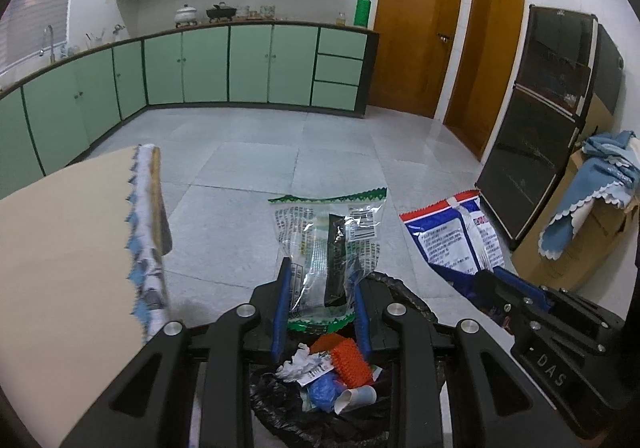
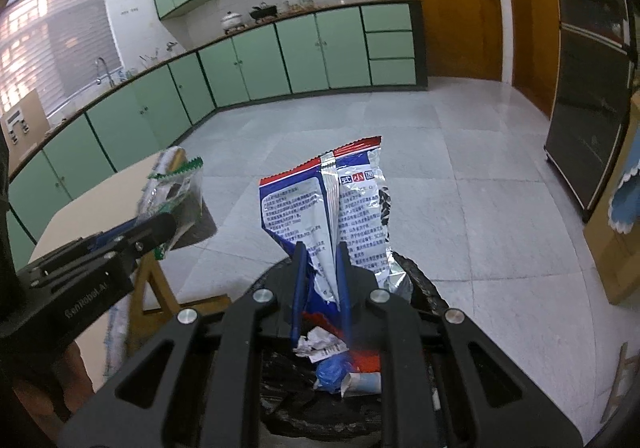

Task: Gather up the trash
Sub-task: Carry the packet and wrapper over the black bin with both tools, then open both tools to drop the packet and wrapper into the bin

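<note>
My left gripper (image 1: 320,272) is shut on a clear snack wrapper with green edges (image 1: 328,240), which stands upright between the blue fingers. Right below it sits a bin with a black liner (image 1: 412,296), holding crumpled paper, a paper cup and an orange piece (image 1: 348,364). My right gripper (image 2: 320,252) is shut on a blue, white and red foil snack bag (image 2: 344,204), also held over the bin (image 2: 424,288). The right gripper (image 1: 492,280) shows at the right of the left wrist view, and the left gripper (image 2: 160,226) with its wrapper (image 2: 176,188) at the left of the right wrist view.
A beige-topped table (image 1: 60,248) with a patterned cloth edge stands close on the left. A black cabinet (image 1: 532,136) and a cardboard box draped with blue cloth (image 1: 592,204) are on the right. Grey tiled floor (image 1: 280,152) stretches to the green kitchen cabinets (image 1: 248,64).
</note>
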Demonstrator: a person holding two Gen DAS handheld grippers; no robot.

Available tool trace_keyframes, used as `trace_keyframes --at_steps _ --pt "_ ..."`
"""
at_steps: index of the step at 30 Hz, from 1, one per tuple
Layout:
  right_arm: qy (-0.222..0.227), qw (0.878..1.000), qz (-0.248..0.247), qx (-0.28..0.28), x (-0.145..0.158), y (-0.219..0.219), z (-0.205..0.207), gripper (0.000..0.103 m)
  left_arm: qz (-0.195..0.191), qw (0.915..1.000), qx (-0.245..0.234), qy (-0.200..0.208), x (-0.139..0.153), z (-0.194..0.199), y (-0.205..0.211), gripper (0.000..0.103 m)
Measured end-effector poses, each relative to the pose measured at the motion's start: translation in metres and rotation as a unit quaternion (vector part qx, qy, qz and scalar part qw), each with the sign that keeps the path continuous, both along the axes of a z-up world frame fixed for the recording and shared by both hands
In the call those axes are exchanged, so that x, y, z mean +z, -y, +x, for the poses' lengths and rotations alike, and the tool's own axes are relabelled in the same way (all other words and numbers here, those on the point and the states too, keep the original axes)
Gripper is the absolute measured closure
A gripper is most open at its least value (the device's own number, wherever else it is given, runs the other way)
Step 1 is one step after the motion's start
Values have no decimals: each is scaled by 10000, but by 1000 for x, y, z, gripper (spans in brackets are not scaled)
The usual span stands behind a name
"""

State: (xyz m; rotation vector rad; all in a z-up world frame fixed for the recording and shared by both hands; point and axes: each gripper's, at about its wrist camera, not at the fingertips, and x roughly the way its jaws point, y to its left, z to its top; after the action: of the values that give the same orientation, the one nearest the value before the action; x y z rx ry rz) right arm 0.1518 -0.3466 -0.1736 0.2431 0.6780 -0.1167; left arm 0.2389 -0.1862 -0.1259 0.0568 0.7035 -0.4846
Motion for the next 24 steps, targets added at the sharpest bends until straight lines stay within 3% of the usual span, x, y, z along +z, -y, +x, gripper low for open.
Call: trace_keyframes --at_steps 5,7,10,15,24 --pt "-253 9996 82 -73 -23 14 10 84 95 9998 -104 -172 -14 8 15 74" --pt "-339 9993 120 -74 -29 16 14 73 99 9995 -141 -270 -18 10 18 70" --pt "-411 9990 139 -94 -36 19 19 66 85 9991 -160 -379 -23 13 19 68" --pt "-483 9985 213 -121 -43 20 21 60 32 9988 -180 -449 -24 16 16 52" --pt "-642 9973 358 64 -45 21 25 52 -71 9990 -57 -433 -18 18 0 43"
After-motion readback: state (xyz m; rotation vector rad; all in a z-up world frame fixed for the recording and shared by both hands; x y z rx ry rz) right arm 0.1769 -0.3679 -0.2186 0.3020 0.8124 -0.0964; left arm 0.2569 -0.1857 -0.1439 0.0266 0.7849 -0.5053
